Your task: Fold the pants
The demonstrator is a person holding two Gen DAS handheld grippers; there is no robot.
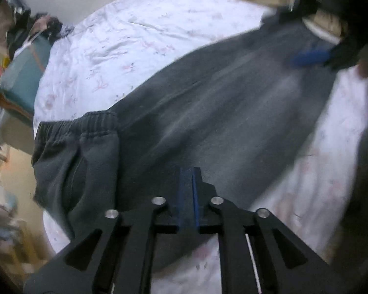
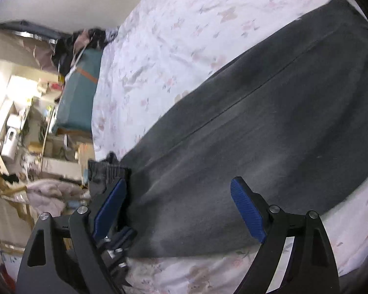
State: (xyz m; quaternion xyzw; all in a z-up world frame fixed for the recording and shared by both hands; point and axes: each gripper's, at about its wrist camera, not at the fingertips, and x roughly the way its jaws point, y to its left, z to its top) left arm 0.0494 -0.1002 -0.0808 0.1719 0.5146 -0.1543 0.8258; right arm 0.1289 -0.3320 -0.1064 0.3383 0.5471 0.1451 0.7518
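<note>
One pair of dark grey pants point(image 1: 208, 112) lies flat across one bed sheet point(image 1: 125, 49), white with small pink flowers. There are two claws, one in each hand.

The left claw point(image 1: 189, 183) has its blue pads nearly pressed together, a thin slit between them and no cloth pinched; the pants lie straight ahead of its tips and under them. The gathered waistband point(image 1: 78, 122) sits ahead and to its left, at the bed's edge, with a pocket opening just below it. Far ahead to its right the other claw's blue pad shows, blurred, over the leg end.

The right claw point(image 2: 176, 205) is spread wide and holds nothing; the pants lie between and beyond its two pads point(image 2: 247, 210). A long seam runs away from it up to the right. Bare sheet lies open beyond the pants and on the near side.
</note>
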